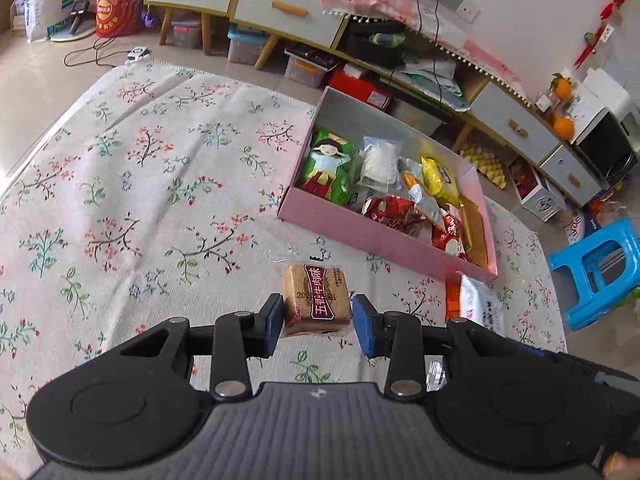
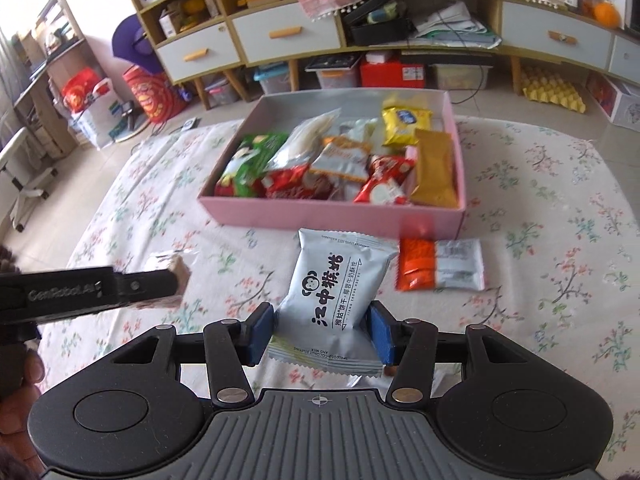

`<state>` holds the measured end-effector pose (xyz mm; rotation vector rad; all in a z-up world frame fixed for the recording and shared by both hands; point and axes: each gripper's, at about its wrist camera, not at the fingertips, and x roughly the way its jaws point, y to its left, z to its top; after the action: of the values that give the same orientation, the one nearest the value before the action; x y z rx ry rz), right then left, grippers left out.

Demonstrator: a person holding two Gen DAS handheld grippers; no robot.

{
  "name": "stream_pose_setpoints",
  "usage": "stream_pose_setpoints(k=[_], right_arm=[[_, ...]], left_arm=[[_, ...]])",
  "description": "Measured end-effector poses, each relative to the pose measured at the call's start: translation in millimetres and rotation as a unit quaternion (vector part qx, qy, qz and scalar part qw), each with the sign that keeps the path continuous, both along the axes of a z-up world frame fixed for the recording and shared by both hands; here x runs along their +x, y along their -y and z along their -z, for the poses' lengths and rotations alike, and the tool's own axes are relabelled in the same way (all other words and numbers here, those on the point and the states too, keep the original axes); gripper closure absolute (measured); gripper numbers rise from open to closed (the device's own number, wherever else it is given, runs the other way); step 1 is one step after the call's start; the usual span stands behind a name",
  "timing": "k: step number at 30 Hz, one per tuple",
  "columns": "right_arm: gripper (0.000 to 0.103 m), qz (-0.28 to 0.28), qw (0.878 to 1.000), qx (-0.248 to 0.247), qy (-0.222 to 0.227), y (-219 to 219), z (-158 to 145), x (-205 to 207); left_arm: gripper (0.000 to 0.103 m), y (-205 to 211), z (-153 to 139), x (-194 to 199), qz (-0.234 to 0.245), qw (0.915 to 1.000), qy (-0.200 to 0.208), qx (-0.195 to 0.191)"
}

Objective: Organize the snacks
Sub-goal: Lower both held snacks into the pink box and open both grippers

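Both grippers are loaded: left gripper [image 1: 318, 316] clamps a brown cake [image 1: 316, 300], right gripper [image 2: 322, 330] pinches a grey biscuit packet [image 2: 334, 292]. Straight ahead lies the pink box [image 2: 332, 210], nearer the right gripper, its long side facing it.

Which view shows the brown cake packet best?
Left wrist: the brown cake packet sits face-up between the left gripper fingers, label readable. Right wrist shows only its blurred edge beyond that gripper's side.
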<state>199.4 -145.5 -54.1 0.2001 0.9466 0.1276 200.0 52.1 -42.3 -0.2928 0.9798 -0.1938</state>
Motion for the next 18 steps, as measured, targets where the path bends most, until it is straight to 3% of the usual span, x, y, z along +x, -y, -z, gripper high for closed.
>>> stream_pose_setpoints(k=[18], right_arm=[[0.052, 0.020, 0.999, -0.003, 0.037, 32, -22, 54]], left_arm=[[0.068, 9, -14, 51, -0.005, 0.9978, 0.066, 0.011]])
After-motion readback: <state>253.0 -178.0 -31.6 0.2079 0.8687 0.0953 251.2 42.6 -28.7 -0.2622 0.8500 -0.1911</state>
